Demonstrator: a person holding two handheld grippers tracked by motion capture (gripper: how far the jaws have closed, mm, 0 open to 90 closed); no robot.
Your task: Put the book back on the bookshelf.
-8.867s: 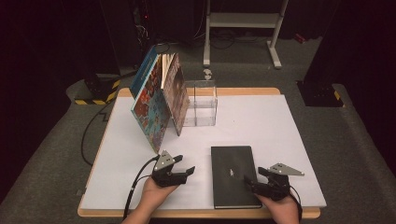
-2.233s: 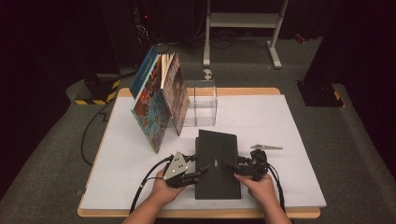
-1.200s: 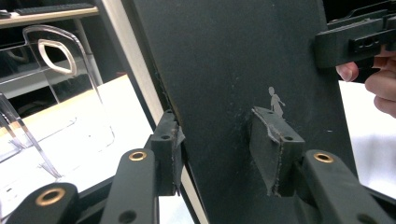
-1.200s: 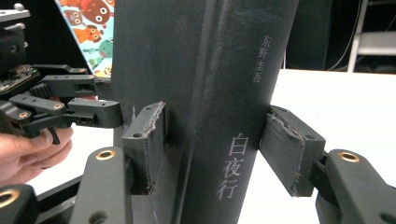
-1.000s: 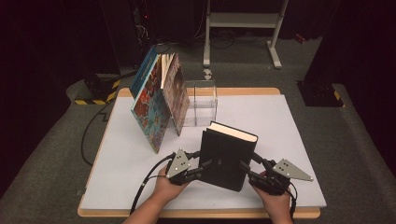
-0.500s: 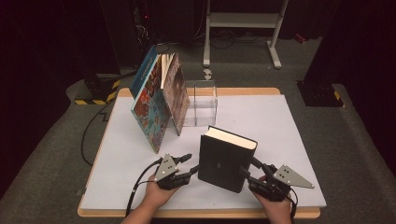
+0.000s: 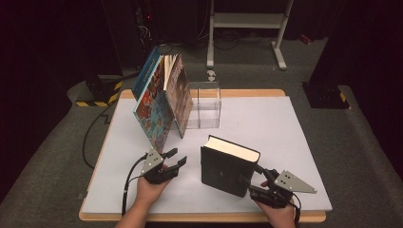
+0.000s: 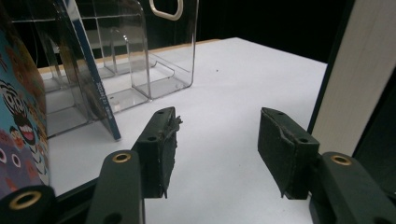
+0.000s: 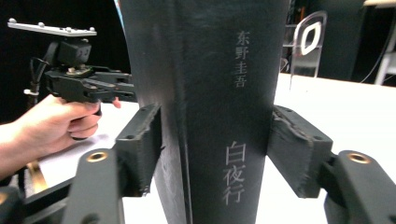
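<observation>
Black book [image 9: 205,93] stands upright between the spread right hand-held gripper [image 9: 215,144]; spine lettering shows here alone.

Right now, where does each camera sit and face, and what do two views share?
High view: above the table's near side, looking down; left hand, right hand.
Left gripper view: on the left gripper, facing the clear box; jaws just opening, empty.
Right gripper view: on the right gripper, facing the book; jaws just opening around it.
Shared: the book.
</observation>
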